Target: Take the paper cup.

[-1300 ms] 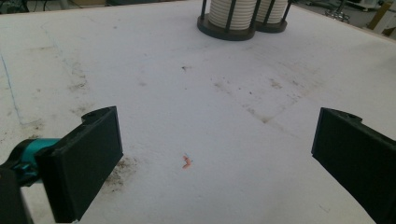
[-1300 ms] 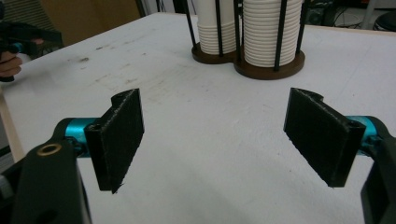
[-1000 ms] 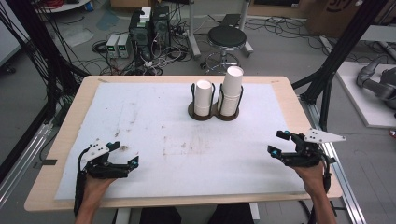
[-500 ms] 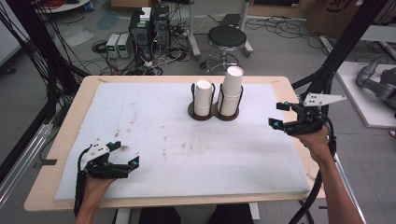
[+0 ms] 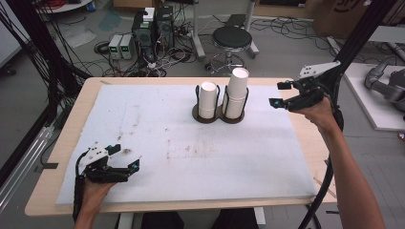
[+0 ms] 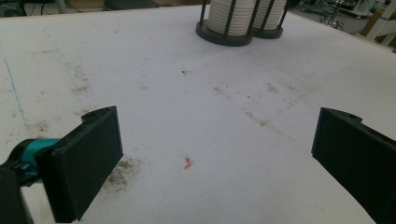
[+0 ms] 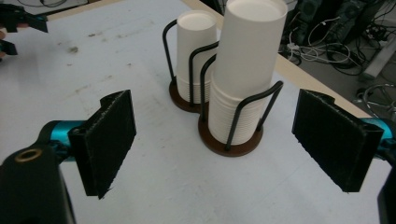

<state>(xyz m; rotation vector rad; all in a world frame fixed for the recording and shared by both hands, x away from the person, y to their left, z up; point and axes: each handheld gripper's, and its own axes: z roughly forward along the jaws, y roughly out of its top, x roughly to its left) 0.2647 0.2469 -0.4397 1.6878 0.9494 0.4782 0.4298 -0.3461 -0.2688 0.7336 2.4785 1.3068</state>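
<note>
Two stacks of white paper cups stand in a black wire holder (image 5: pixel 219 116) at the back middle of the table, the taller stack (image 5: pixel 237 90) to the right of the shorter stack (image 5: pixel 207 99). My right gripper (image 5: pixel 280 94) hovers above the table's right edge, level with the holder and apart from it, its tips pointing left at the taller stack (image 7: pixel 245 70). Its jaws have just been opening and stand open with nothing between the pads. My left gripper (image 5: pixel 126 156) rests low on the mat at the front left, open and empty; the holder (image 6: pixel 224 35) is far ahead of it.
A stained white mat (image 5: pixel 157 143) covers most of the wooden table (image 5: pixel 305 157). Behind the table stand a stool (image 5: pixel 232 38) and computer boxes (image 5: pixel 153 26) on the floor. Black frame posts (image 5: pixel 356 33) rise at the right.
My right gripper has risen from the front right of the table and moved back toward the cup holder, its jaws wider apart. The left gripper has stayed where it was.
</note>
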